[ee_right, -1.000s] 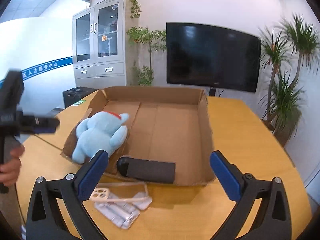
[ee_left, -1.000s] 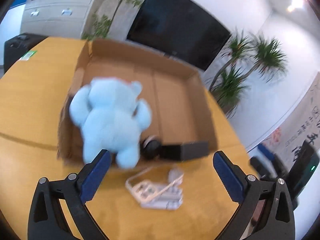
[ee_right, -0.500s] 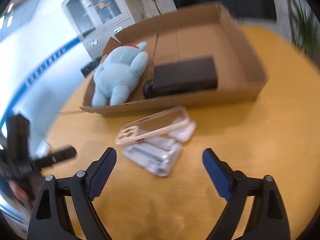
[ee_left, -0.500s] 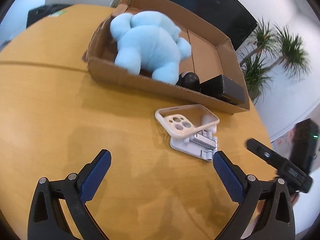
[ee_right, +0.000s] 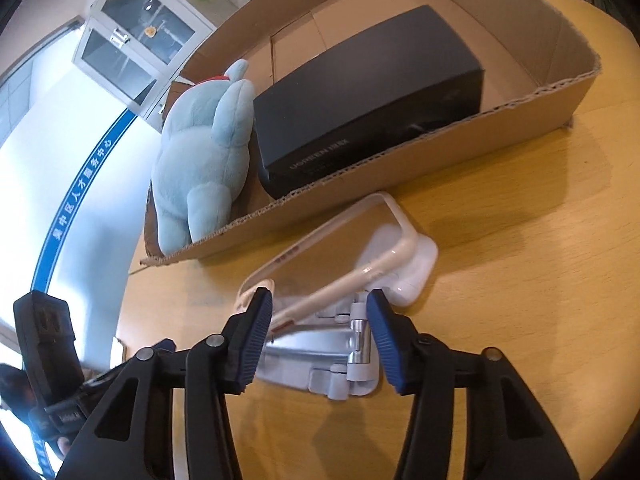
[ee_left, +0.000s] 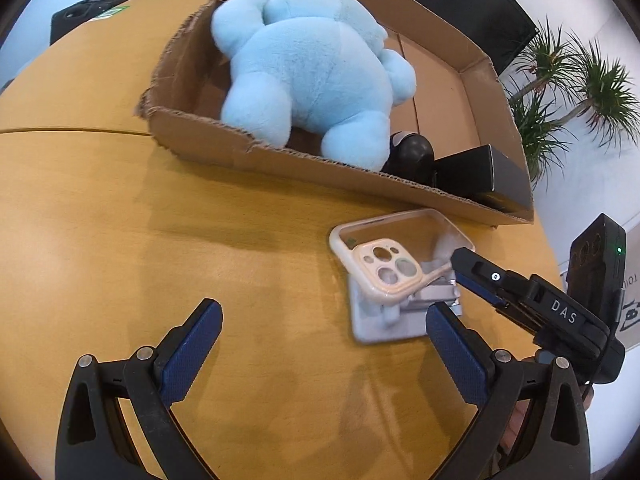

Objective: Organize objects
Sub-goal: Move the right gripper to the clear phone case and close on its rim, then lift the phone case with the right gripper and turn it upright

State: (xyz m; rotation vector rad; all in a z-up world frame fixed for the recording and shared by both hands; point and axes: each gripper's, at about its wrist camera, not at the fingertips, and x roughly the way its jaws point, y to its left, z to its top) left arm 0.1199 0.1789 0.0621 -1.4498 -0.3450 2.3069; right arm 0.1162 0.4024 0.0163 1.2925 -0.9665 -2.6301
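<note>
We work at a wooden table [ee_left: 120, 240] in an office with plants and a dark screen. A box [ee_right: 552, 92] already holds a plush [ee_left: 312, 68] and a black case [ee_right: 360, 108]. The phone case [ee_right: 340, 248] and stand [ee_right: 320, 356] lie just outside it. Our right gripper [ee_right: 320, 320] is closing around them, pads not yet pressing; the left gripper [ee_left: 320, 332] hangs wide and empty. Next comes a firm pinch, then a lift. A second ago both grippers were higher and the right gaped fully.

Left gripper [ee_left: 320, 336] jaws wide; right gripper [ee_right: 318, 330] jaws closing.
</note>
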